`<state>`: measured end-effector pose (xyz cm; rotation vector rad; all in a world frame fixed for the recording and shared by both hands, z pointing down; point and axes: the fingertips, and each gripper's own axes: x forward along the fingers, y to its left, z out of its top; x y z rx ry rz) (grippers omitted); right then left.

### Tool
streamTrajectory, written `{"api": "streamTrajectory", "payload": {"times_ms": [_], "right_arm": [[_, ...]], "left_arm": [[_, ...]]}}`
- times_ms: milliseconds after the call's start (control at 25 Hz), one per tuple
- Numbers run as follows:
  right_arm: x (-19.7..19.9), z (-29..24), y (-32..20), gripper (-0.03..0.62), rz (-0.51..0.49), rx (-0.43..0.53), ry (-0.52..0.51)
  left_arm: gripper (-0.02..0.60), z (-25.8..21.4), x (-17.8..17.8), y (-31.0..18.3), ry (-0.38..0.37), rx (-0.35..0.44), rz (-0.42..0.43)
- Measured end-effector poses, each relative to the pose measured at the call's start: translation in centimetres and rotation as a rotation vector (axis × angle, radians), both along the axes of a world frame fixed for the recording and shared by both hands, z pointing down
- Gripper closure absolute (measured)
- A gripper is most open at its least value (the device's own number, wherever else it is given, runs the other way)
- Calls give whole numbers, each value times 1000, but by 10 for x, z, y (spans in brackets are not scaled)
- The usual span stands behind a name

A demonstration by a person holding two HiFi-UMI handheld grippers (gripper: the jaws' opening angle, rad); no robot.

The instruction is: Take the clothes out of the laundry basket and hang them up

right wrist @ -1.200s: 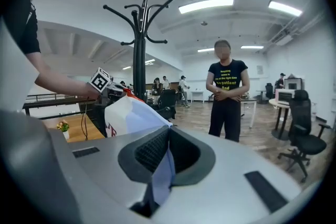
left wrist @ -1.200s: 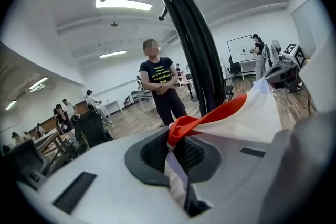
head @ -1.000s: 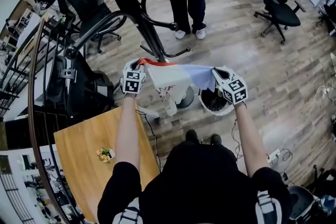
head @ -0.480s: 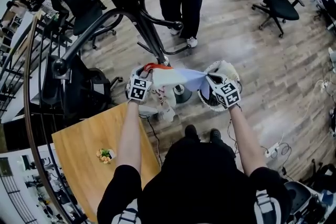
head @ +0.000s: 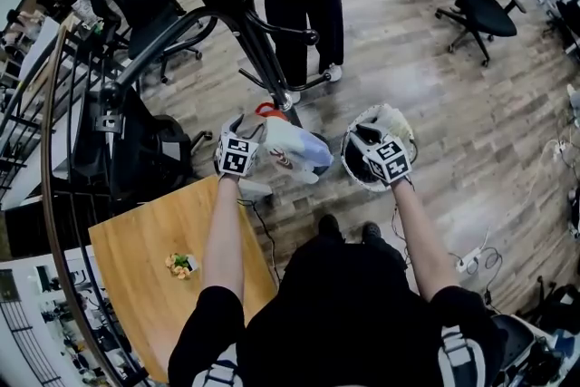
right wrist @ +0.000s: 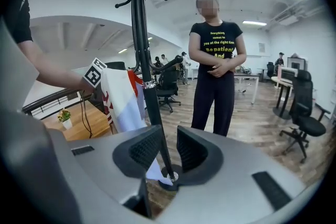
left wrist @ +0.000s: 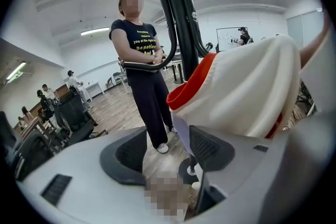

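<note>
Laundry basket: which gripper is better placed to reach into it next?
Right, probably. The right gripper hangs over the laundry basket, jaws just opened and empty. The left gripper, jaws also just opened, is by the coat rack with the garment against one jaw, not gripped.

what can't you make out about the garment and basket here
- Whether the garment caught a hook: its own folds cover that spot on the coat rack in head and left gripper views.
- Laundry basket contents: head view, dark inside, mostly under the right gripper, whose empty jaws have just been opening.
</note>
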<state>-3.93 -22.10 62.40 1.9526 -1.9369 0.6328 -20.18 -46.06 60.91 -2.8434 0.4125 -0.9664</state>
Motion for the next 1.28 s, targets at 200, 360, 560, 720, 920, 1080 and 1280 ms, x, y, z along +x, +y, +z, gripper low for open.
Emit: {"api": "streamTrajectory", "payload": {"times_ms": [200,360,560,720,920,1080,1280], "right_arm": [[-6,-2,6,492,-2,9,-1],[-9,-1,13,493,1,16,-10],[-12,0,22,493,0,20,-16],[-11,4,28,494,-1,28,-21],[-11,9,43,496,-29,32,-30],[-8,16,66,497,-81,16,-43],[17,17,102,497,-101,-5,-39]], "left_arm": [[327,0,-20,-3,10,-6,-50],[327,-3,-35,-3,54,-29,-102],[327,-5,-53,2,95,-48,-162],[328,-1,-68,10,130,-87,-232],[382,-2,-84,28,191,-114,-310],[480,-5,-94,53,240,-121,-384],[523,-7,-100,95,250,-106,-462]]}}
